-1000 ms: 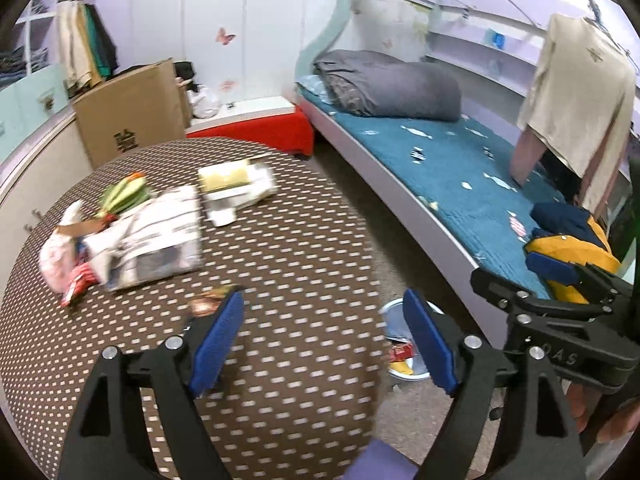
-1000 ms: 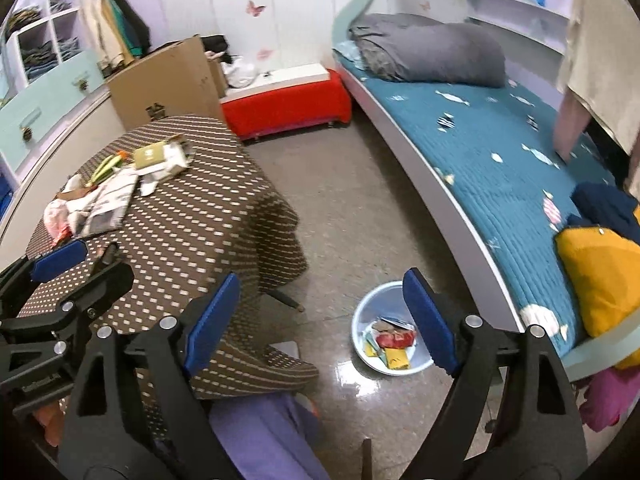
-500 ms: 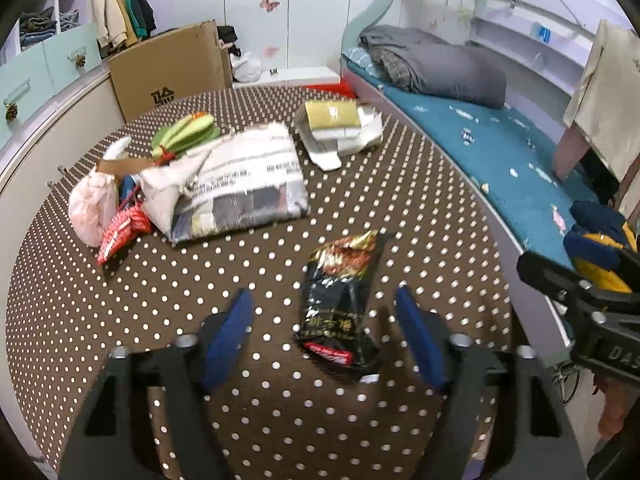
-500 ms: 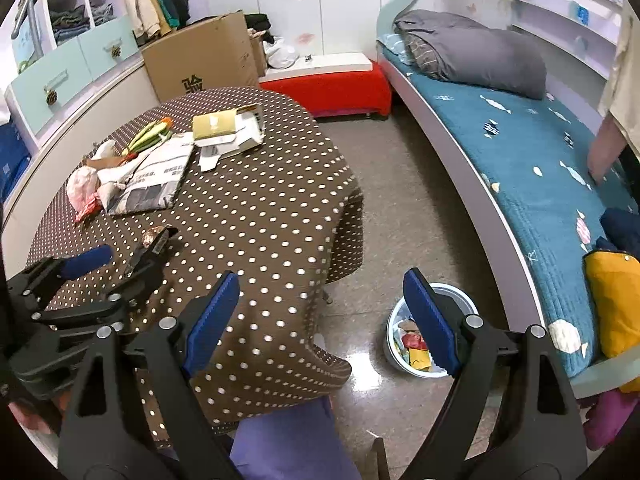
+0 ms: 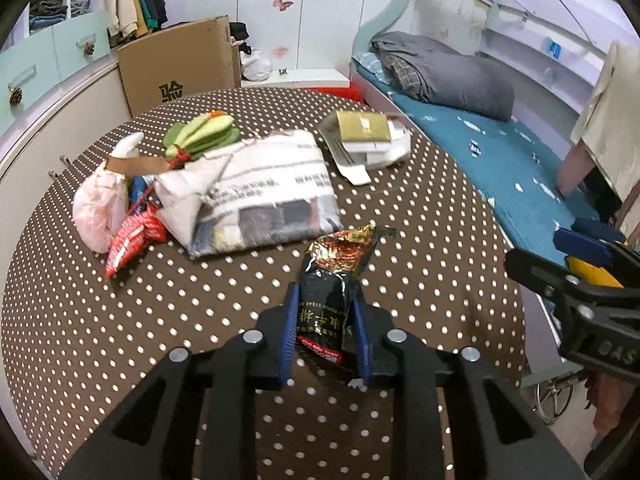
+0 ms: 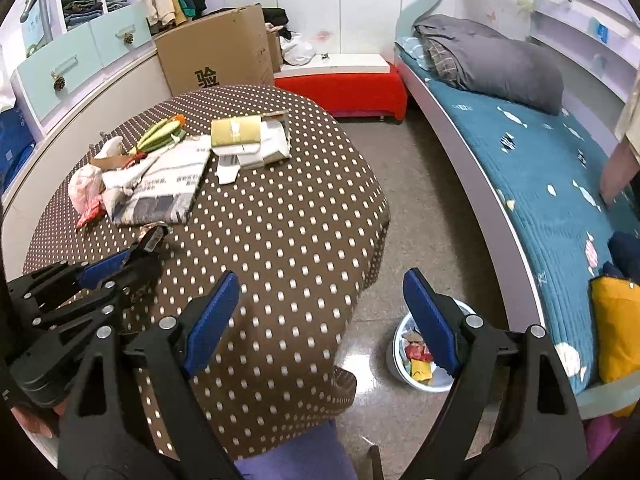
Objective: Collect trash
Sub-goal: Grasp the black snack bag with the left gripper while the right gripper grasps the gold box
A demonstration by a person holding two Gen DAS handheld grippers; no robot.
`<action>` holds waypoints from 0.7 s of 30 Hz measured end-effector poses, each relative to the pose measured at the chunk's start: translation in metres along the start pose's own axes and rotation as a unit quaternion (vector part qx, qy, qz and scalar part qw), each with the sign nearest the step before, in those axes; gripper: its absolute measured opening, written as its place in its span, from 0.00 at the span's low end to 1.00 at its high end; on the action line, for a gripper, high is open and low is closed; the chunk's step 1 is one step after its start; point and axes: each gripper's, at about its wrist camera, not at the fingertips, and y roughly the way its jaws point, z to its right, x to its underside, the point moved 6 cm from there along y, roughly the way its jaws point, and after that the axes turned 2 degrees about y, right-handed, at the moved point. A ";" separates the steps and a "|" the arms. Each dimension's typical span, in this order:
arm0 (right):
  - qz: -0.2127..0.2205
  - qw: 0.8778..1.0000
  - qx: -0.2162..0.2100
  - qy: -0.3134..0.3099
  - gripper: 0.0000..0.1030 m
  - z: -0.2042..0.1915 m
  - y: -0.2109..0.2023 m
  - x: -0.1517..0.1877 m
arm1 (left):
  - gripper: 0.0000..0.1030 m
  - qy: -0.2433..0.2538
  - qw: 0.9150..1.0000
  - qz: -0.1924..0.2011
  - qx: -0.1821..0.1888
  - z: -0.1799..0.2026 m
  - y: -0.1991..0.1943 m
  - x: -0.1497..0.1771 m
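A black snack wrapper point(image 5: 340, 256) lies on the round brown dotted table point(image 5: 420, 240). My left gripper point(image 5: 325, 300) has its jaws closing on the wrapper's near end, and the blue pads press its two sides. From the right wrist view, the left gripper point(image 6: 120, 264) sits low at the left with the wrapper point(image 6: 154, 238) sticking out ahead. My right gripper point(image 6: 320, 284) is open and empty over the table's edge. On the floor beyond it, a white basin point(image 6: 396, 340) holds several wrappers.
More litter lies on the table: a red wrapper point(image 5: 132, 240), a pink bag point(image 5: 98, 208), a folded newspaper point(image 5: 264, 196), green peels point(image 5: 204, 136) and flattened cartons point(image 5: 364, 132). A bed point(image 6: 540, 168) runs along the right. A cardboard box point(image 6: 216, 56) stands behind the table.
The left gripper moved over the table to the black wrapper and narrowed its jaws around it. The right gripper shifted sideways, staying wide.
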 end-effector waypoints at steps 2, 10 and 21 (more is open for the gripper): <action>0.000 1.000 -0.004 -0.003 0.80 -0.002 0.005 -0.008 | 0.24 -0.005 1.000 0.006 0.000 -0.003 -0.004 -0.006; 0.008 0.999 -0.018 -0.032 0.83 -0.019 0.032 -0.050 | 0.24 -0.018 0.999 0.028 -0.009 -0.020 -0.010 -0.037; -0.016 0.996 -0.038 -0.075 0.83 -0.051 0.100 -0.082 | 0.23 -0.038 0.999 0.016 -0.003 -0.038 0.012 -0.057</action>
